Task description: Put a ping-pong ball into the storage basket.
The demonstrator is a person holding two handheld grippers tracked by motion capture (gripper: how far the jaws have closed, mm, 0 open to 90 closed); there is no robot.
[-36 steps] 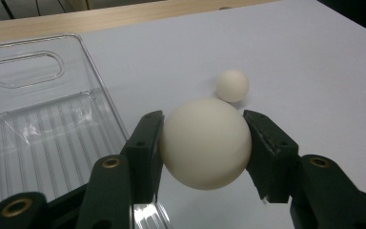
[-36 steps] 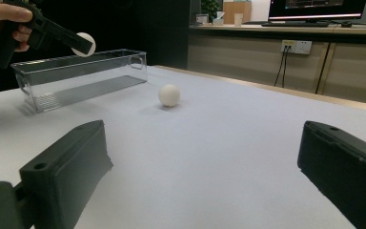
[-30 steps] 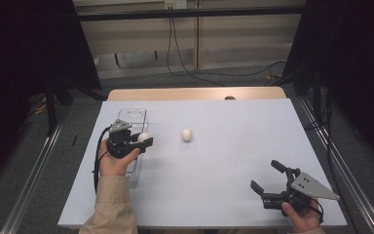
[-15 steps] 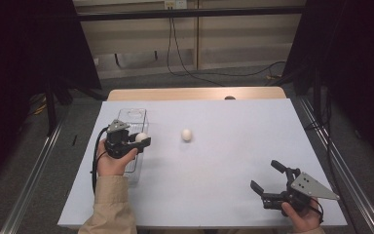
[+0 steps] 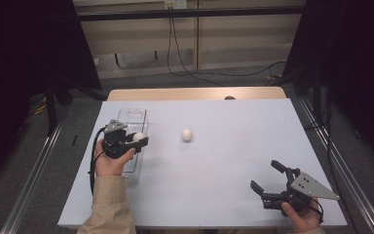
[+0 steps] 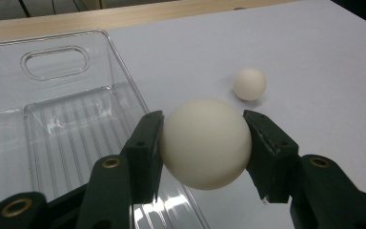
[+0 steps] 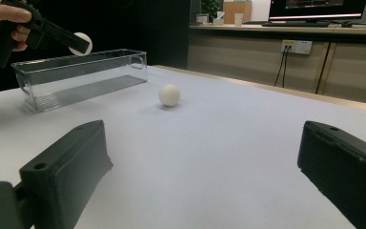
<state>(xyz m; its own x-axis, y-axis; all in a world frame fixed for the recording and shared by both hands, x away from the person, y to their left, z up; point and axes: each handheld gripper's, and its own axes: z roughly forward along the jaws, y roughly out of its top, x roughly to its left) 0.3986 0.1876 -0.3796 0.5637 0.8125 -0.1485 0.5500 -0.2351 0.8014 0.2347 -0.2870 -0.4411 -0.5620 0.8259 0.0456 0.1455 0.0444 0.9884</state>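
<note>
**Cream ball, held over a clear bin**

Item: ball (image 6: 205, 143), cream-white, matt, evenly round, no seam or marking visible. Judged light and rigid, likely a hollow plastic shell; smooth enough to squirt sideways if pinched off-centre. Best taken across its widest girth, pads opposite each other, with modest pressure only.

Location: pinched between the jaws of the left gripper (image 5: 135, 138), at about 9 o'clock on the table (image 5: 233, 195), hanging over the right-hand edge of the bin (image 5: 131, 117). The pads meet the ball at 9 and 3 o'clock of its face, roughly on the equator.

Second ball (image 5: 187, 134): same colour and finish, resting loose on the table near centre, toward 3 o'clock from the bin and well apart from it. Liable to roll at a nudge.

Bin: transparent hard plastic, long rectangle, straight walls, ribbed floor, oval handle slot in the far end wall. Glossy, shows reflections. No contents seen.

Table: pale, smooth sheet over a wooden top, no texture to stop a roll.

Right gripper (image 5: 272, 181): at 5 o'clock, jaws spread wide, nothing between them.
</note>
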